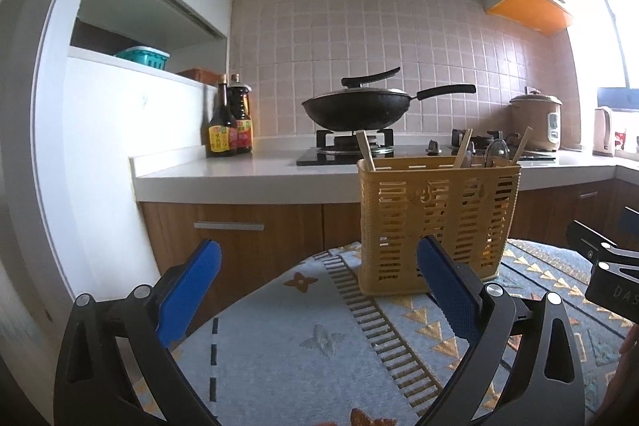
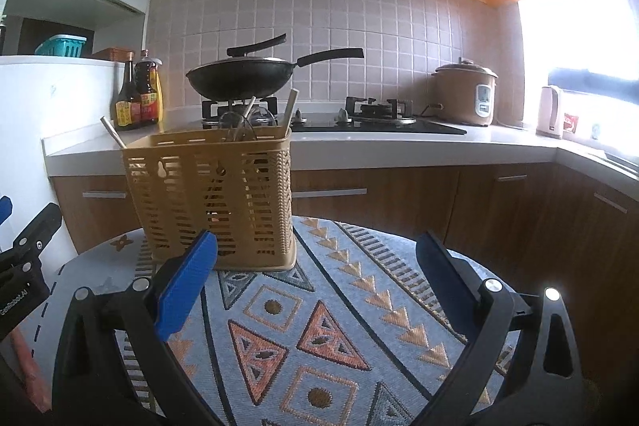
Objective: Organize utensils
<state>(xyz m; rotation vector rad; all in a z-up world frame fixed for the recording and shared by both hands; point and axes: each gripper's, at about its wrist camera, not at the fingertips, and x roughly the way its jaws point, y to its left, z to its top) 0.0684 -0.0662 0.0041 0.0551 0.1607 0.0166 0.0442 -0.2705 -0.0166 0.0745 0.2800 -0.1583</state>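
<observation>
A yellow slotted utensil basket [image 1: 437, 222] stands upright on a round table with a patterned cloth [image 1: 303, 338]. It holds wooden chopsticks [image 1: 365, 149] and a metal ladle or spoon [image 1: 496, 150]. It also shows in the right wrist view [image 2: 211, 194], with chopsticks [image 2: 290, 108] sticking out. My left gripper [image 1: 319, 258] is open and empty, low over the cloth, just in front and left of the basket. My right gripper [image 2: 317, 246] is open and empty, in front and right of the basket. The right gripper's body shows in the left wrist view [image 1: 607, 266].
Behind the table runs a white counter [image 1: 223, 172] with wooden cabinets, sauce bottles [image 1: 229, 130], a black wok [image 1: 355, 106] on a gas hob, a rice cooker [image 2: 465, 92] and a kettle [image 2: 551, 110]. A white wall [image 1: 100, 154] stands to the left.
</observation>
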